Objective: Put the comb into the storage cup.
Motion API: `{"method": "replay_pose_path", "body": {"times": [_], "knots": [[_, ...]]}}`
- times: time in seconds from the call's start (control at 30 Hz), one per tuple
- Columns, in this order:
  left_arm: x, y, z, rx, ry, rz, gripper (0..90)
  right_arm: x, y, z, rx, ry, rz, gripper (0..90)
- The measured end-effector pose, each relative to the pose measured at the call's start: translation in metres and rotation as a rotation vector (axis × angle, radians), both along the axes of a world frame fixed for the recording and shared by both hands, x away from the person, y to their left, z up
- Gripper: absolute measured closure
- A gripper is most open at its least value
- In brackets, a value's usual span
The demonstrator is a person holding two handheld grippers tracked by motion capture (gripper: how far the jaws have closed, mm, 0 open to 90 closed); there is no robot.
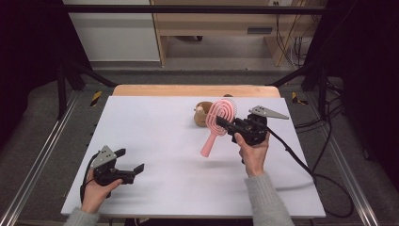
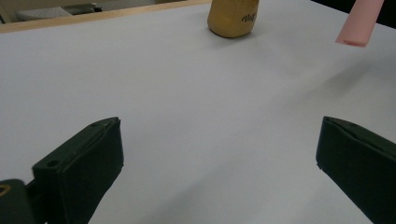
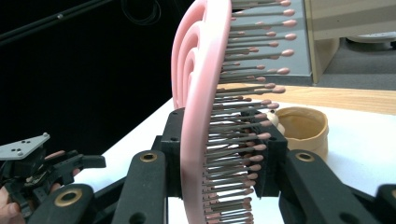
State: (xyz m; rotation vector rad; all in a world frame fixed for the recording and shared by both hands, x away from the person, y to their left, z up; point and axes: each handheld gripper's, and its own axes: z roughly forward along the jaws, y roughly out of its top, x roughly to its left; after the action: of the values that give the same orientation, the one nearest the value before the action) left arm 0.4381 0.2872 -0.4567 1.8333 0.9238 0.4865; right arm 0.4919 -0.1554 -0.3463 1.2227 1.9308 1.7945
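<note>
Brushes — one pink hairbrush [image 1: 217, 123], clamped by right gripper [image 1: 226, 123]; left gripper [image 1: 129, 162] spread, empty.

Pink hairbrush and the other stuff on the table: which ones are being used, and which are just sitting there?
In use:
- pink hairbrush, lifted off the table
- right gripper, shut on the brush head

Just sitting there:
- tan cup lying behind the brush
- left gripper, open, holding nothing
- white table
</note>
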Motion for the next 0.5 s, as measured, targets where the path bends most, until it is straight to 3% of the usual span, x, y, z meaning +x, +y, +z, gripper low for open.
{"method": "replay_pose_path", "body": {"times": [0.5], "knots": [[0.000,0.008,-0.005,0.004,0.011,0.010,0.7,0.013,0.003,0.012,-0.031,-0.014,-0.042,64.2]]}}
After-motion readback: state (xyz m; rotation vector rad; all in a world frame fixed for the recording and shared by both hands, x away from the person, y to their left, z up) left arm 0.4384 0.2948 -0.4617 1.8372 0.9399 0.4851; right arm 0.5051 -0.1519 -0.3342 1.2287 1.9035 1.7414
